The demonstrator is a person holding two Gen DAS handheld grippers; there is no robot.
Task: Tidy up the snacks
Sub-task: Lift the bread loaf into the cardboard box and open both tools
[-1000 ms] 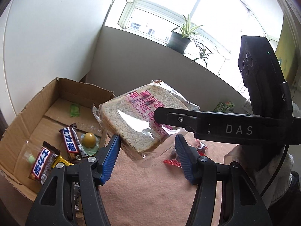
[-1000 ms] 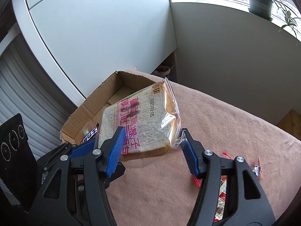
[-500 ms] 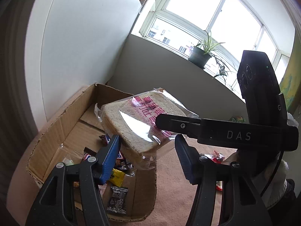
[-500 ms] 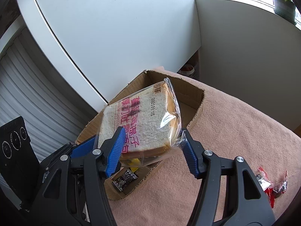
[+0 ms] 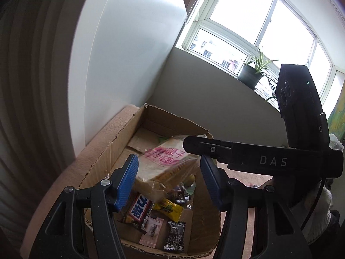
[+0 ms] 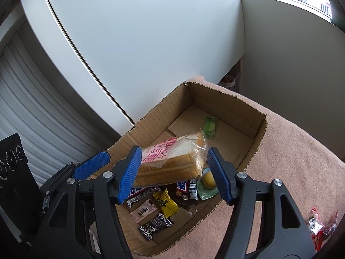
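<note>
A wrapped slice of bread (image 6: pixel 170 161) with pink print lies tilted over the snacks inside the cardboard box (image 6: pixel 256 133). My right gripper (image 6: pixel 173 153) hangs above it with its jaws opening. The bread is still between the blue pads, but they no longer press it. In the left wrist view the bread (image 5: pixel 163 161) sits low in the box (image 5: pixel 120 133), under the right gripper's black finger (image 5: pixel 204 146). My left gripper (image 5: pixel 169 158) is open and empty above the box's near end. A chocolate bar (image 5: pixel 140 209), a yellow candy (image 5: pixel 168 208) and a black packet (image 5: pixel 174 235) lie underneath.
The box stands on a pink cloth (image 6: pixel 291 161), close to a white wall. Red-wrapped candies (image 6: pixel 319 228) lie on the cloth to the right. A green packet (image 6: pixel 210 127) and a jelly cup (image 6: pixel 208 181) are in the box. A potted plant (image 5: pixel 252 75) stands on the windowsill.
Both grippers moved left from above the cloth to over the box. The bread, held upright before, has tipped flat and sunk into the box as the right jaws widened.
</note>
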